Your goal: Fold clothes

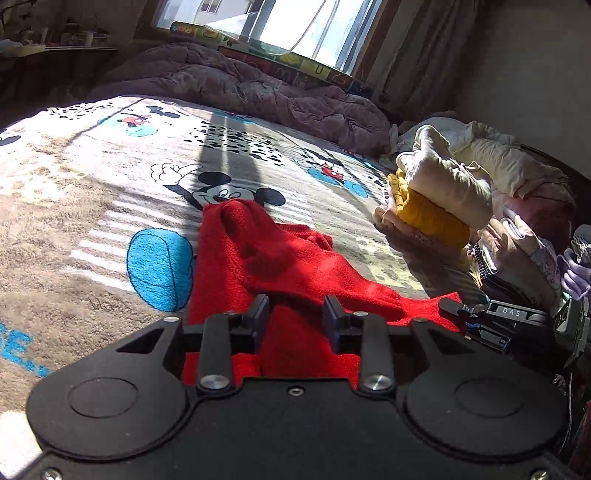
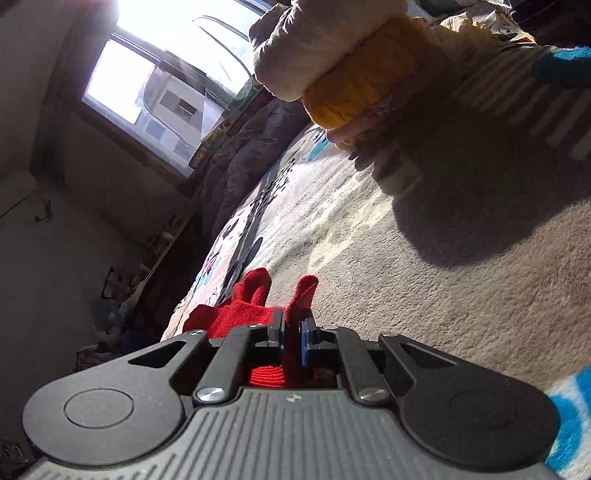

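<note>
— Red fleece on a cartoon-mouse blanket: what lies at the left of the scene?

— A plush blanket [image 1: 74, 192] printed with mouse figures and a blue shape covers the bed. The red garment [image 1: 273, 258] is spread across it, one narrow end reaching toward a printed mouse face.

— And the left claw?

— The left claw [image 1: 297, 308] hovers over the near edge of the garment, jaws apart, with red cloth showing between and beneath them; whether the fingers touch it, I cannot tell.

— Further right?

— The right claw [image 1: 452, 306] meets the garment's right corner. Its own camera shows the right claw [image 2: 293, 334] clenched on a fold of the red garment [image 2: 251, 314], cloth rising between the pads.

— Beyond that?

— A stack of folded clothes [image 1: 439, 192], cream over mustard yellow, sits at the bed's right side, with a rumpled pink quilt [image 1: 258, 85] under the sunlit window [image 1: 280, 26].
</note>
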Tool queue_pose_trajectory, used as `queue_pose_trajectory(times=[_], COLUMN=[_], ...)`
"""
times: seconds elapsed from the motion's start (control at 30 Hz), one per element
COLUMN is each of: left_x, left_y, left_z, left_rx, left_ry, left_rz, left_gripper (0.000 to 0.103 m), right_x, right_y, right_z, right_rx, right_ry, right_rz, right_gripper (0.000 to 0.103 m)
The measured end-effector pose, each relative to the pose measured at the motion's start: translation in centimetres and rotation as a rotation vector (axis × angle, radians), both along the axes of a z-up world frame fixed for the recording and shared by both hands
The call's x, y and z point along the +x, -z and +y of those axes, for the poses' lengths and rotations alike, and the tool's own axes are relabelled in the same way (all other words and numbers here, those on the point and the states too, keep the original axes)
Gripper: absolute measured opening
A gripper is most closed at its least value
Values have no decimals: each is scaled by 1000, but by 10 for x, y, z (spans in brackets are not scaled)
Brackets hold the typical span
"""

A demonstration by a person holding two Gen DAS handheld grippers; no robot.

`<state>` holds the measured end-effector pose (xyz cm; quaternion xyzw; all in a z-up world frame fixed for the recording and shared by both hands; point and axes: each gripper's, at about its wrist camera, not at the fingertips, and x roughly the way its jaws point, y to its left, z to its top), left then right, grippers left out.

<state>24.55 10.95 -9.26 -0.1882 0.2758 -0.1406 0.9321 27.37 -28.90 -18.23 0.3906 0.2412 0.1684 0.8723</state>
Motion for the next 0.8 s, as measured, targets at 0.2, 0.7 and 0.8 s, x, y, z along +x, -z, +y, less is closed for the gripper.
queue_pose_trajectory(times=[0.2, 0.7, 0.8], left_x=[43, 149, 161], left_y=[22, 80, 90], left_z=[61, 89, 92], left_rx=[-391, -769, -825], left_ry=[-56, 55, 55], left_rz=[33, 262, 299], left_gripper=[36, 63, 63], right_x=[-18, -96, -107], right_y=[-72, -111, -108], right_z=[40, 195, 204], right_rx=[-206, -640, -661], right_ry=[-157, -707, -738], right_rz=[-245, -544, -548], right_gripper=[9, 9, 9])
